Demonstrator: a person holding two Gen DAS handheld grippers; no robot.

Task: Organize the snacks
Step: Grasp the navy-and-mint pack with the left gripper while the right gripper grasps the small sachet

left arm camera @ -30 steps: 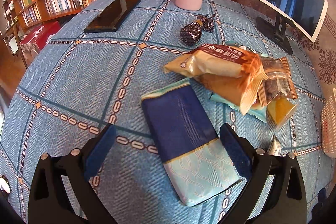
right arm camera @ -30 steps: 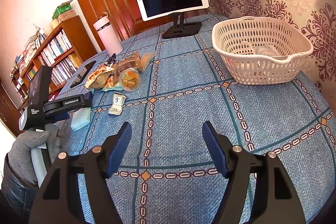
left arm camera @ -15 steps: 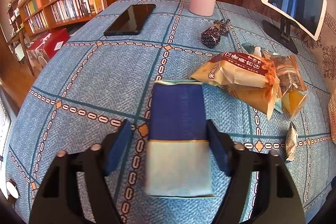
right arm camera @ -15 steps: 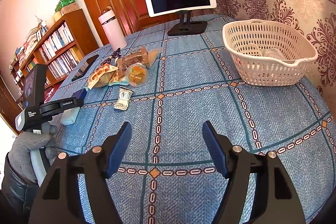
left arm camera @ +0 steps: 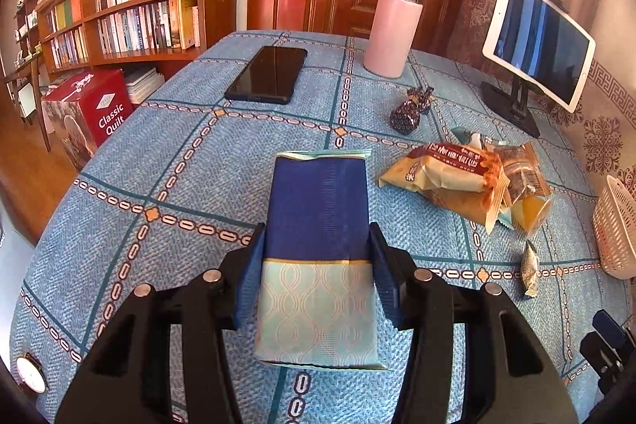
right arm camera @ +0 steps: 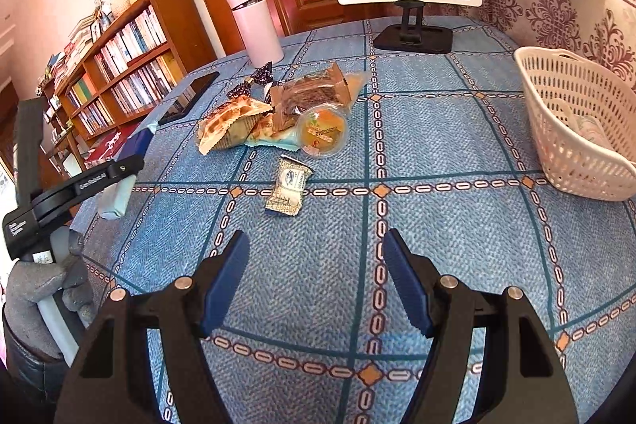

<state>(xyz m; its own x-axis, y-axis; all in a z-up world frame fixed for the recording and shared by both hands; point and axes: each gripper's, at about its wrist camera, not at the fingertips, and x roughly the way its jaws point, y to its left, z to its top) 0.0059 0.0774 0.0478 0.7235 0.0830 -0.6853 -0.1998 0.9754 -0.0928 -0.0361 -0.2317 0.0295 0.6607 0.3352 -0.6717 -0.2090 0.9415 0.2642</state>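
Observation:
My left gripper (left arm camera: 316,245) is shut on a dark blue and pale teal snack packet (left arm camera: 318,225), held by its sides and lifted off the blue tablecloth. In the right wrist view the left gripper (right arm camera: 115,181) holds it at the table's left edge. A pile of snack packets (left arm camera: 465,173) lies to the right; it shows in the right wrist view (right arm camera: 278,110) with an orange jelly cup (right arm camera: 322,134). A small wrapped snack (right arm camera: 288,185) lies apart. My right gripper (right arm camera: 316,265) is open and empty above the cloth. A white basket (right arm camera: 576,142) stands at right.
A pink bottle (left arm camera: 393,30), a black phone (left arm camera: 268,74), dark wrapped candies (left arm camera: 409,110) and a tablet on a stand (left arm camera: 536,42) sit at the far side. A wristwatch (left arm camera: 31,372) lies near the left edge. Bookshelves and a red box (left arm camera: 85,114) stand beyond the table.
My left gripper has closed on the blue packet and raised it off the cloth. My right gripper has moved forward toward the snack pile, still open.

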